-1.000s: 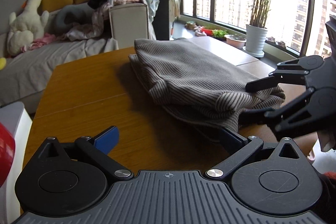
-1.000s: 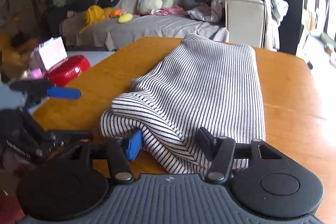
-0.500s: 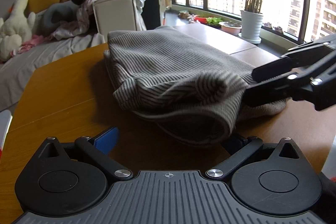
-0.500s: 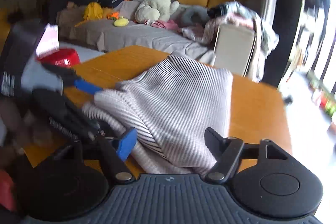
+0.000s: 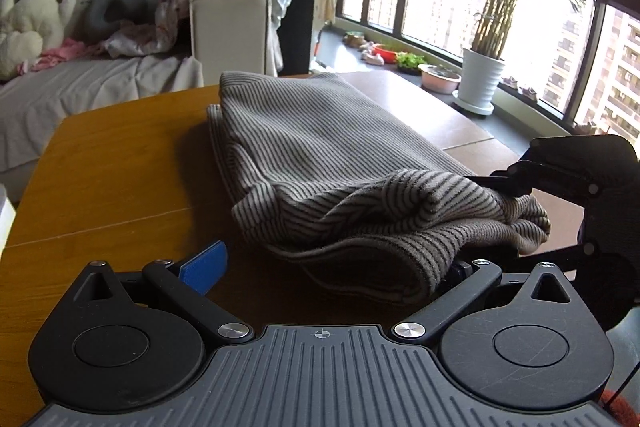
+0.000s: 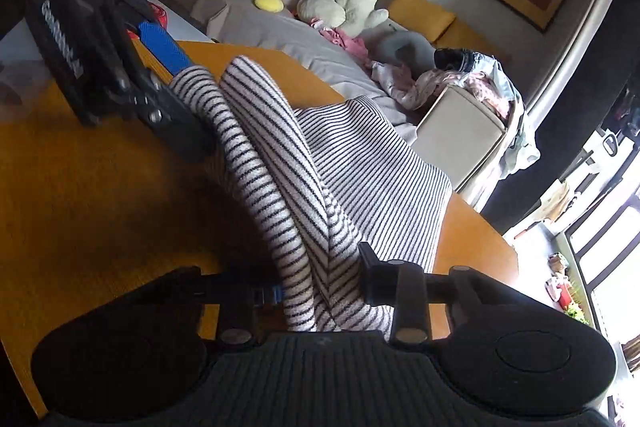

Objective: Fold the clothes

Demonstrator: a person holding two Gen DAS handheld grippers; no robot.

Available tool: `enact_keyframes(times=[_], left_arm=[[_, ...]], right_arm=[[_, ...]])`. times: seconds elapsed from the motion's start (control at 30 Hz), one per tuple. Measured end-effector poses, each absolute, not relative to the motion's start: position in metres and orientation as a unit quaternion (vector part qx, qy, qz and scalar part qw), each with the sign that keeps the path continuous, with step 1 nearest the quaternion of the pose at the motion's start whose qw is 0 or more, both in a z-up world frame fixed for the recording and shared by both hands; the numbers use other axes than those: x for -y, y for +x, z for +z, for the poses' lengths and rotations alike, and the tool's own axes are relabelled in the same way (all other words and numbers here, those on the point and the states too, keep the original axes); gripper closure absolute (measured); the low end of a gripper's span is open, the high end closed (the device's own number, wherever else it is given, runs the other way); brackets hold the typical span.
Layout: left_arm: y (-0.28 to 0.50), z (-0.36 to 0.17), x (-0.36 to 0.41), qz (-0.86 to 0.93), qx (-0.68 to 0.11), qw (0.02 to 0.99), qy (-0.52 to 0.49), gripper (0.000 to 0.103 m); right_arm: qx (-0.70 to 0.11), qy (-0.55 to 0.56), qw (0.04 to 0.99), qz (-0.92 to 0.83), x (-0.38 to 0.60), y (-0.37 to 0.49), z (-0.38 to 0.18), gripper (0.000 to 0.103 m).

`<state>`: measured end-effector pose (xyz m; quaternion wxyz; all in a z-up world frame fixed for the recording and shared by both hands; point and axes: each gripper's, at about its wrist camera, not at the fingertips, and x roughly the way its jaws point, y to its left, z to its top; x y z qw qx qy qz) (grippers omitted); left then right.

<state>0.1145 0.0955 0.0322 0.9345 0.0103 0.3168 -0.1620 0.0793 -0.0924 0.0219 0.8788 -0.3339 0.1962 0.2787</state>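
Note:
A folded striped knit garment lies on the wooden table; its near end is bunched and lifted. My left gripper is open at the near edge, its blue pad bare at the left while cloth drapes over the right finger. My right gripper is shut on a raised fold of the garment and tilts to the side. The right gripper also shows in the left wrist view, pinching the fold's right end. The left gripper shows in the right wrist view beside the far end of the fold.
A grey sofa with plush toys and a beige box heaped with clothes stand behind the table. A potted plant stands at the window on the right. The table's right edge lies close to the garment.
My right gripper has closed on the garment's near end, lifted it and rolled sideways. My left gripper has stayed open at the near edge as the fold rose.

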Motion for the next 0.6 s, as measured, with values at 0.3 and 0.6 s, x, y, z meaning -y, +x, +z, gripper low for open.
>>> enact_keyframes(times=[0.3, 0.6], left_arm=[[0.098, 0.065, -0.129, -0.137, -0.257, 0.956, -0.026, 0.000], [0.125, 0.029, -0.092, -0.196, -0.293, 0.935, 0.033, 0.000]], right_arm=[[-0.228, -0.391, 0.830, 0.325, 0.110, 0.018, 0.061, 0.076], [-0.228, -0.358, 0.826, 0.372, 0.139, -0.011, 0.164, 0.077]])
